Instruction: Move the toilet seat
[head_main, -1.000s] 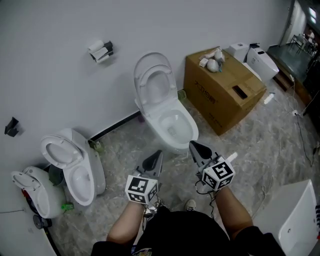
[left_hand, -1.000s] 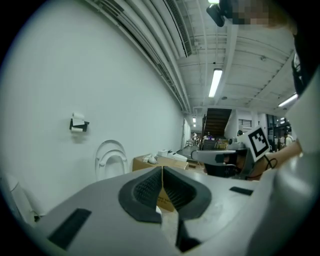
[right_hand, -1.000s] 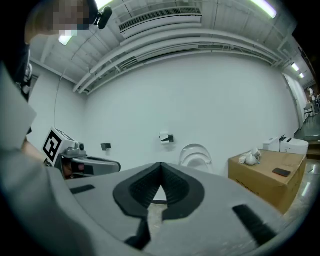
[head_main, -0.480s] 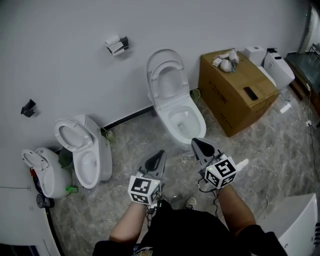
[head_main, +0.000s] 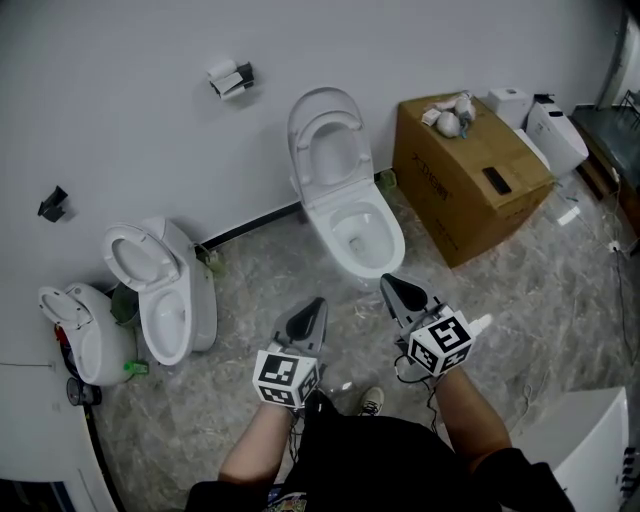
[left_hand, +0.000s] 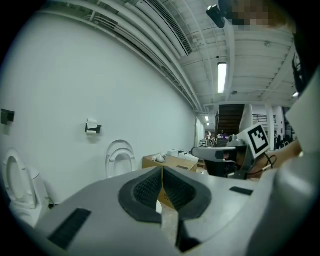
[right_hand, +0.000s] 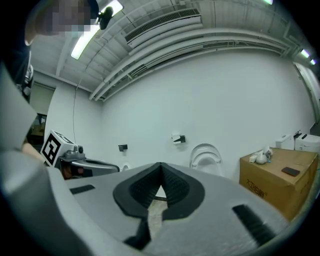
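Both my tools closed and empty, held short of the toilet.

My left tool (head_main: 317, 303) has its jaws pressed together on nothing; my right tool (head_main: 386, 284), just beside it, is shut and empty likewise; both hover above the marbled floor (head_main: 250, 300), near the front of the white toilet (head_main: 392, 238); the toilet seat (head_main: 335, 120) stands raised against its lid by the wall, apart from both tools; a cardboard box (head_main: 470, 180) stands to the toilet's right.
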